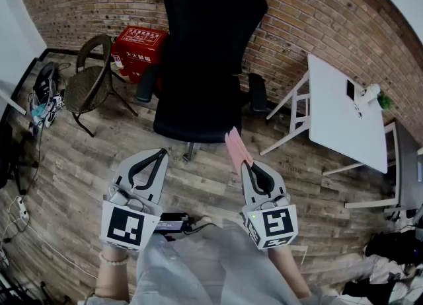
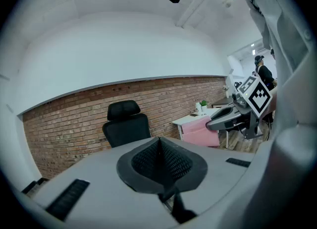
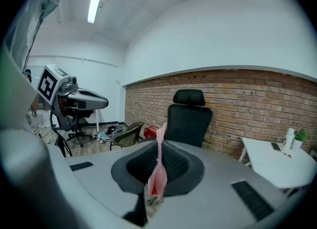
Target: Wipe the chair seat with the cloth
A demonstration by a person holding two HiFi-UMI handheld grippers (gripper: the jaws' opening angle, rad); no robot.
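Note:
A black office chair with a high back stands before the brick wall; its seat lies just beyond both grippers. My right gripper is shut on a pink cloth, which sticks out from the jaws toward the seat's right front corner. The right gripper view shows the cloth pinched between the closed jaws, the chair behind it. To the left, my left gripper is shut and holds nothing; its view shows the chair and the right gripper with the cloth.
A white table stands to the right of the chair. A woven brown chair and a red box are at the left near the wall. Shoes lie at the far left. The floor is wooden planks.

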